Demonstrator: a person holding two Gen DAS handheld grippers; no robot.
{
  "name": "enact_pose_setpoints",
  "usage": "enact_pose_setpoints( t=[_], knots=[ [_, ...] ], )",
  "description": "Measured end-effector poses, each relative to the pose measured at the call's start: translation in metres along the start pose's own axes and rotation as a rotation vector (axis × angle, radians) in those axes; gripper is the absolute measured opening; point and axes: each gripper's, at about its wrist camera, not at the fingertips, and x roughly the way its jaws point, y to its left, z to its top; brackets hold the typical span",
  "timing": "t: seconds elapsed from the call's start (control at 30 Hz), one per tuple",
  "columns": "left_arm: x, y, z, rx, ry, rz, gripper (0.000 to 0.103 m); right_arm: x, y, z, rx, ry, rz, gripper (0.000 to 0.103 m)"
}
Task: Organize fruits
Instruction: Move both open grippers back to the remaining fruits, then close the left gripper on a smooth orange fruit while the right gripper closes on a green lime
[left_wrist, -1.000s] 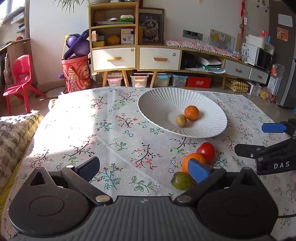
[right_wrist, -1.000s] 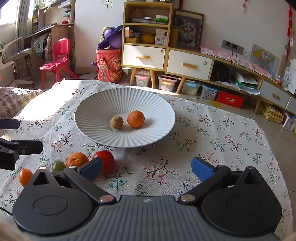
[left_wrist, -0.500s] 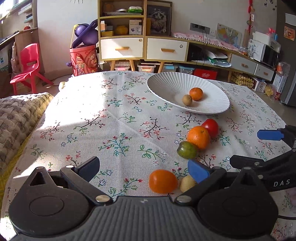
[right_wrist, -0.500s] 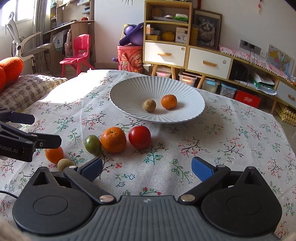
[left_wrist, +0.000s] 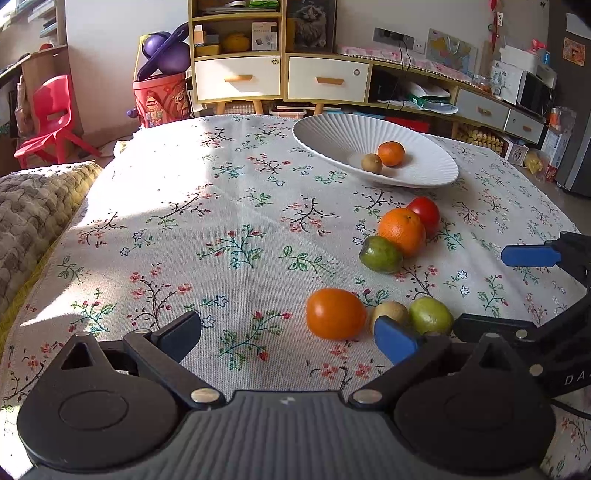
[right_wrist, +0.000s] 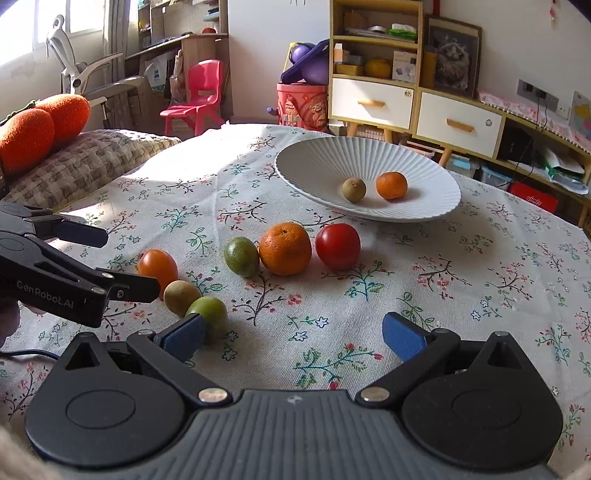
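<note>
A white ribbed plate (left_wrist: 332, 133) (right_wrist: 314, 166) holds a small orange (left_wrist: 390, 153) (right_wrist: 391, 185) and a brown kiwi (left_wrist: 371, 163) (right_wrist: 354, 190). On the floral cloth lie a red tomato (right_wrist: 338, 246), a big orange (right_wrist: 284, 248), a green lime (right_wrist: 241, 256), an orange tomato (left_wrist: 335, 313) (right_wrist: 158, 266), a small brown fruit (right_wrist: 181, 297) and a second green fruit (right_wrist: 207, 314). My left gripper (left_wrist: 288, 334) is open and empty, just short of the orange tomato. My right gripper (right_wrist: 293, 336) is open and empty, its left finger beside the second green fruit.
A knitted cushion (right_wrist: 85, 162) lies at the table's left edge. A shelf unit with drawers (left_wrist: 258, 74), a red bin (left_wrist: 160, 98) and a red chair (left_wrist: 48, 118) stand beyond the table. Each gripper shows at the side of the other's view.
Both grippers have pulled back toward the table's near edge and turned, so the loose fruits now lie in front of them. The fruits and plate have not moved.
</note>
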Motion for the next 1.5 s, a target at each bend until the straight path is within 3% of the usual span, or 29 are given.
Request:
enact_pose_setpoints(
  t=[0.17,0.37,0.47,1.0,1.13,1.5],
  knots=[
    [0.002,0.002,0.0,-0.002,0.018,-0.016,0.076,-0.002,0.007,-0.002,0.004,0.008,0.075,0.101],
    [0.006,-0.003,-0.002,0.029,0.022,-0.037,0.062,0.004,0.015,-0.006,-0.017,0.061,0.115,0.075],
    [0.006,-0.004,-0.002,0.032,0.017,-0.052,0.056,0.006,0.018,-0.005,-0.026,0.055,0.113,0.072],
    [0.011,-0.01,0.001,0.039,-0.005,-0.134,0.022,0.008,0.019,-0.003,-0.028,0.051,0.119,0.034],
    [0.011,-0.009,0.001,0.034,-0.005,-0.139,0.02,0.009,0.018,-0.001,-0.029,0.054,0.123,0.024],
    [0.009,-0.01,0.007,0.035,-0.015,-0.138,0.019,0.011,0.013,0.004,-0.008,0.062,0.101,0.024]
  ],
)
